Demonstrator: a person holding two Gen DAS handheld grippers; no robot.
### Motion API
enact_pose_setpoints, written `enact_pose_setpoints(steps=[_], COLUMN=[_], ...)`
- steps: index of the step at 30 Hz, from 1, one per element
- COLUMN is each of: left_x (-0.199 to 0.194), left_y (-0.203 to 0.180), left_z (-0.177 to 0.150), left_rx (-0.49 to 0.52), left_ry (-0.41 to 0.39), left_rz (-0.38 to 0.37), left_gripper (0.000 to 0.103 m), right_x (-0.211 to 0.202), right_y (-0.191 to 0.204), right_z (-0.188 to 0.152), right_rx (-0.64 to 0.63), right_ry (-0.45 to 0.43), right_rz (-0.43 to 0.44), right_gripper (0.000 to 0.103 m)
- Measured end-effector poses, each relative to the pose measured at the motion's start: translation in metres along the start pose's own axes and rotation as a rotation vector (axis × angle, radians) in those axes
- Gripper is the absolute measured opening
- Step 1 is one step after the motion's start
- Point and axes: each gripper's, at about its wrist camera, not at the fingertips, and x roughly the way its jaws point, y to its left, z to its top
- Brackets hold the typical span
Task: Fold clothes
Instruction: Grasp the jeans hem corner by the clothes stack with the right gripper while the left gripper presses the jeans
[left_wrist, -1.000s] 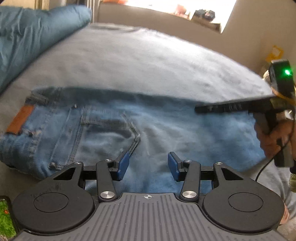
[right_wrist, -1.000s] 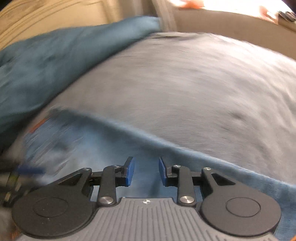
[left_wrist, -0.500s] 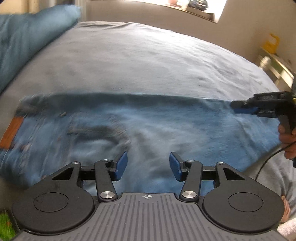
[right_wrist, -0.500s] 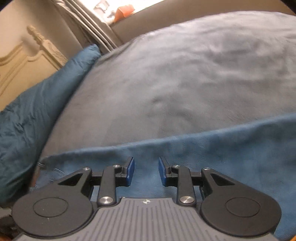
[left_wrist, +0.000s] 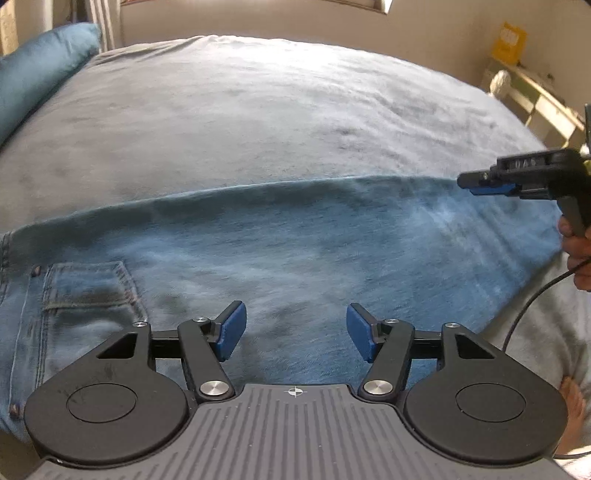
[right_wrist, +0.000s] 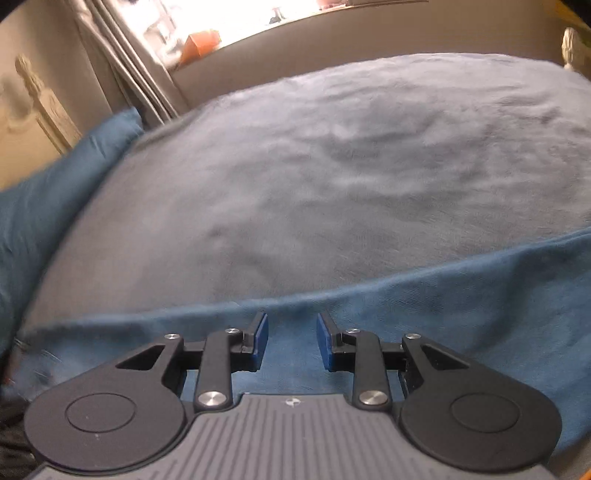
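A pair of blue jeans (left_wrist: 303, 236) lies flat across the grey bed cover (left_wrist: 258, 110), its back pocket (left_wrist: 85, 284) at the lower left. My left gripper (left_wrist: 295, 325) hovers over the middle of the jeans; its jaws are opening and nothing is between them. At the right edge of the left wrist view, a hand holds my right gripper (left_wrist: 484, 186) above the far edge of the jeans leg. In the right wrist view, the right gripper (right_wrist: 291, 332) stands open with a narrow gap over the jeans (right_wrist: 443, 295), gripping nothing.
A teal pillow (left_wrist: 40, 70) lies at the bed's left end, also in the right wrist view as the pillow (right_wrist: 55, 195). A carved headboard (right_wrist: 33, 99) and curtains (right_wrist: 125, 62) stand behind it. A low shelf (left_wrist: 535, 99) with a yellow box stands right of the bed. A black cable (left_wrist: 532, 306) hangs from the hand.
The left gripper slid right along the jeans: the pocket shifted left and the waistband patch left view. Its jaws widened. The right gripper moved right toward the leg end and rolled.
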Motion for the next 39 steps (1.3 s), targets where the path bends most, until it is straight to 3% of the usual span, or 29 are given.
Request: enact_pose_setpoints(steps=[2,5,9,12,17,21,23,27,30,36,39], left_x=[0.004,0.009,0.014,0.017,0.023,0.026,0.027,0.028,0.027,0.028,0.028], left_y=[-0.003,-0.005,-0.008,-0.011,-0.017,-0.024,-0.027,-0.031,-0.031,-0.031,-0.032], left_z=[0.002,0.002,0.003,0.006,0.013,0.015,0.015,0.017,0.018,0.017,0.017], left_rx=[0.013,-0.004,-0.004,0.006,-0.003,-0.002,-0.007,0.001,-0.006,-0.020,-0.012], left_ry=[0.005,0.018,0.035,0.052,0.088,0.103,0.109,0.116,0.120,0.116,0.107], left_rz=[0.010,0.012,0.018,0.035,0.063,0.087,0.097,0.112,0.113,0.120,0.117], left_gripper=[0.061,0.062,0.067,0.068,0.074,0.082,0.085,0.087,0.087,0.088,0.088], right_x=[0.003,-0.009,-0.037,-0.050,-0.063,-0.072,-0.074,-0.053,-0.049,-0.057,-0.044], right_y=[-0.027,-0.079,-0.147,-0.198,-0.247,-0.260,-0.248,-0.218,-0.219,-0.258,-0.261], right_z=[-0.003,-0.003,-0.002,0.000,0.012,0.015,0.012,0.015,0.022,0.042,0.053], right_rx=[0.031,0.138,0.203,0.247,0.294,0.396,0.341,0.147,0.164,0.570,0.624], right_ry=[-0.002,-0.053,-0.125,-0.152,-0.180,-0.209,-0.212,-0.143,-0.144,-0.084,0.010], right_rz=[-0.066,-0.062,-0.212,-0.276,-0.458,-0.402,-0.334,-0.341,-0.344,-0.215,-0.261], right_gripper=[0.030,0.027,0.028,0.028,0.029,0.030,0.030,0.030,0.030,0.030,0.030])
